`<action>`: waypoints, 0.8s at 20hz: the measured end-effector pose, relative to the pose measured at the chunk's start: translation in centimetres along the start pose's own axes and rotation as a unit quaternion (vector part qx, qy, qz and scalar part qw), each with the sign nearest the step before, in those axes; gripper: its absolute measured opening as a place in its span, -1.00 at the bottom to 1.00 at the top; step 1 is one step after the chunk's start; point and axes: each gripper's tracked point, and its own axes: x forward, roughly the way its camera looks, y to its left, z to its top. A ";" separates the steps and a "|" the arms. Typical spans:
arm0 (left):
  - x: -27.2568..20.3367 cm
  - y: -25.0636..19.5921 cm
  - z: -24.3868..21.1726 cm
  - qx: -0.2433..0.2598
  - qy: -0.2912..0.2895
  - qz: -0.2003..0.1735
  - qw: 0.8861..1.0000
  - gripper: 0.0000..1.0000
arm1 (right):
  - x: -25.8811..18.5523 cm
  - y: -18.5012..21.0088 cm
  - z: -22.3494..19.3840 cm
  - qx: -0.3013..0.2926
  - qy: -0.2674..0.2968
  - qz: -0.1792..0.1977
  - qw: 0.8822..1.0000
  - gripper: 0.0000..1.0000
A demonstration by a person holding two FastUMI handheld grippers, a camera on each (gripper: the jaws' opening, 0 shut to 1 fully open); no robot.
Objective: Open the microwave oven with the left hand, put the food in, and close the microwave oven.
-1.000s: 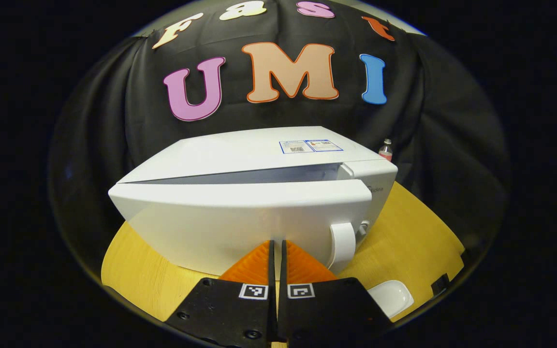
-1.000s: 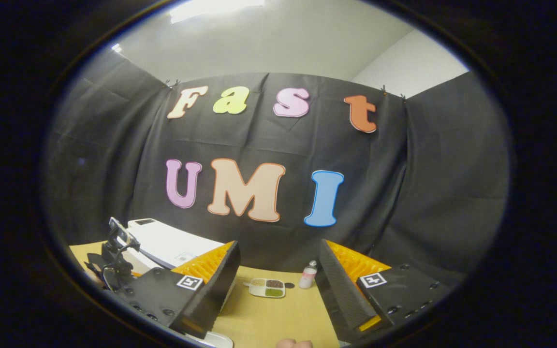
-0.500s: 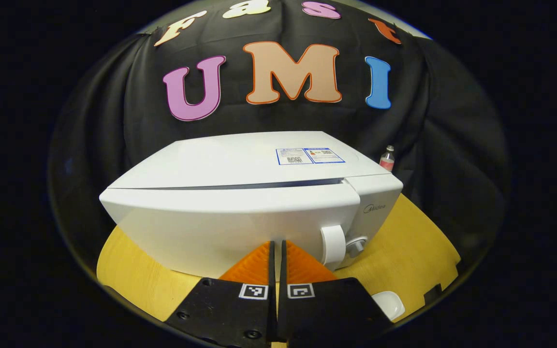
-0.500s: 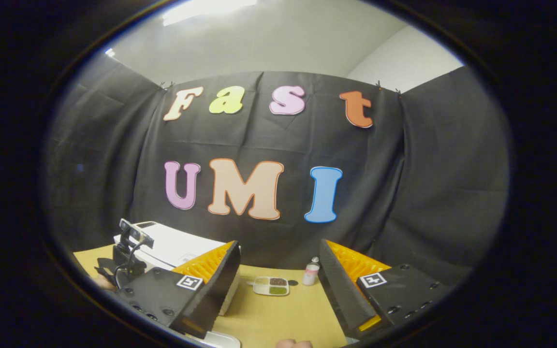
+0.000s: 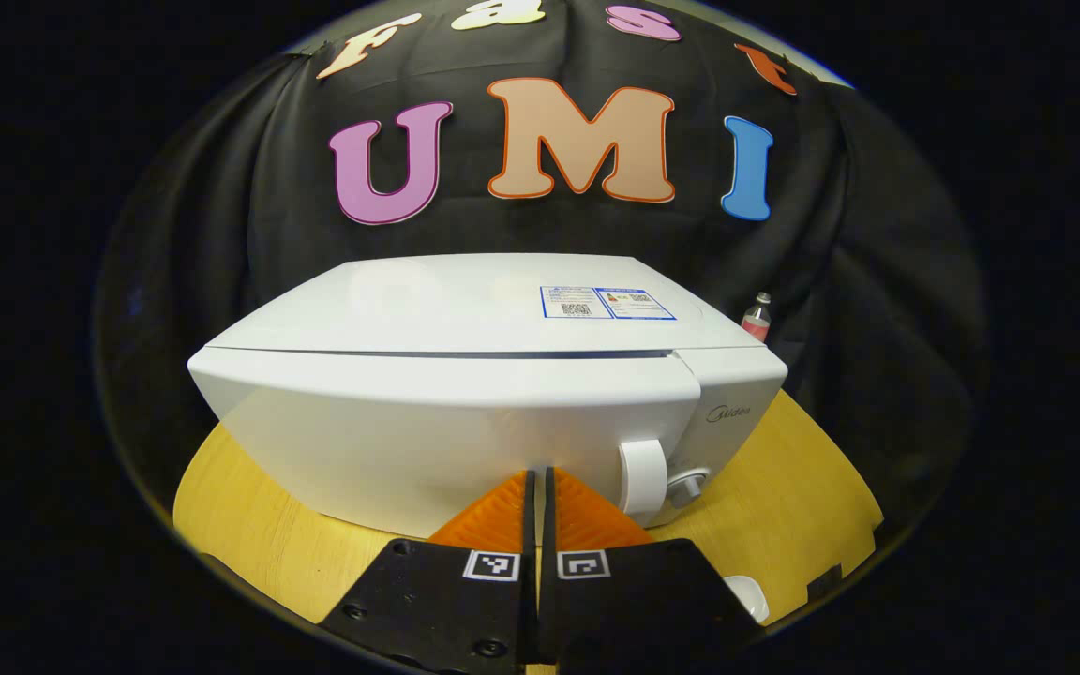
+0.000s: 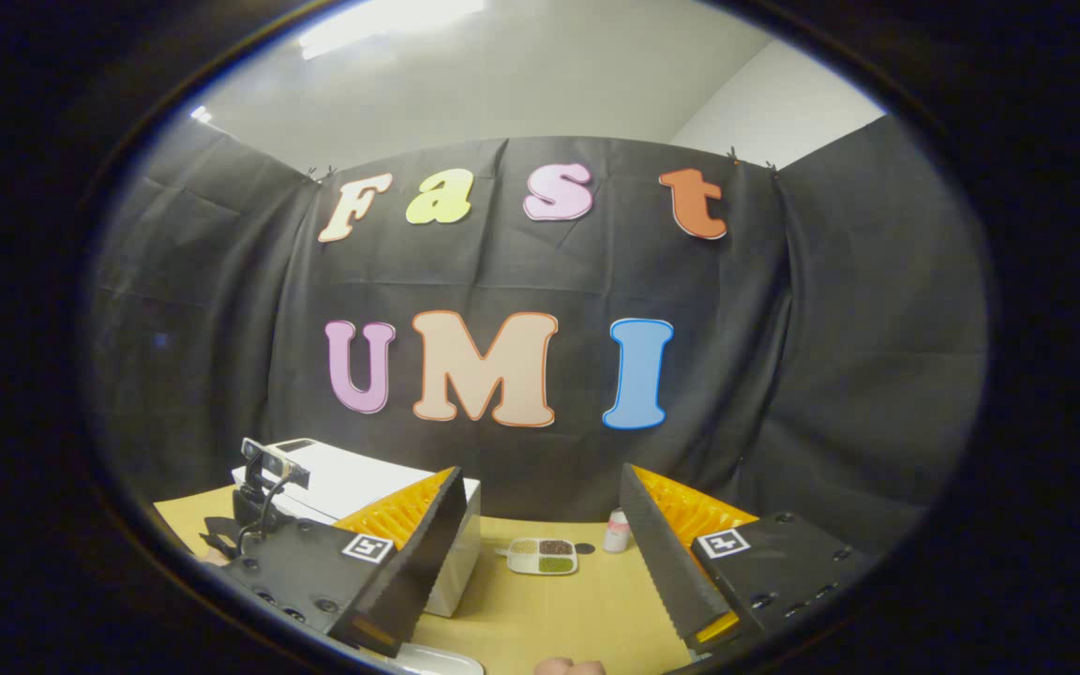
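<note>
My left gripper [image 5: 537, 487] pinched together, empty, nose against microwave [image 5: 465, 375] door front, left of handle [image 5: 642, 476]. Door looks flush. My right gripper [image 6: 540, 525] spread wide, well right of microwave.

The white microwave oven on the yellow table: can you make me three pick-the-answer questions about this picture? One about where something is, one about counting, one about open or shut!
1. Where is the small pink-labelled bottle?
A. behind the white microwave oven's right corner
B. on top of it
C. in a gripper

2. How many food compartments has the white divided tray?
A. one
B. three
C. six

3. How is the microwave's door?
A. wide open
B. taken off
C. closed

Answers: 1 A, the left gripper view shows it past that corner by the cloth. 2 B, the right gripper view shows two fillings above, one green below. 3 C, the door lies flush, only a thin seam along the top.
</note>
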 end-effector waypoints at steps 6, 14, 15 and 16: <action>-1.2 0.6 1.9 0.033 -0.020 0.002 0.999 -0.99 | -0.6 0.3 0.1 0.000 0.000 0.004 1.000 0.93; -9.5 -0.4 10.7 0.042 -0.129 -0.013 0.991 -0.99 | -0.2 1.0 -0.1 0.007 -0.002 0.000 1.000 0.93; -10.9 -0.5 12.5 0.043 -0.152 -0.014 0.987 -0.99 | 0.0 1.1 -0.2 0.008 -0.002 0.000 1.000 0.93; -12.3 -0.6 14.1 0.045 -0.172 -0.014 0.984 -1.00 | 0.1 1.3 -0.3 0.010 -0.001 0.001 1.000 0.93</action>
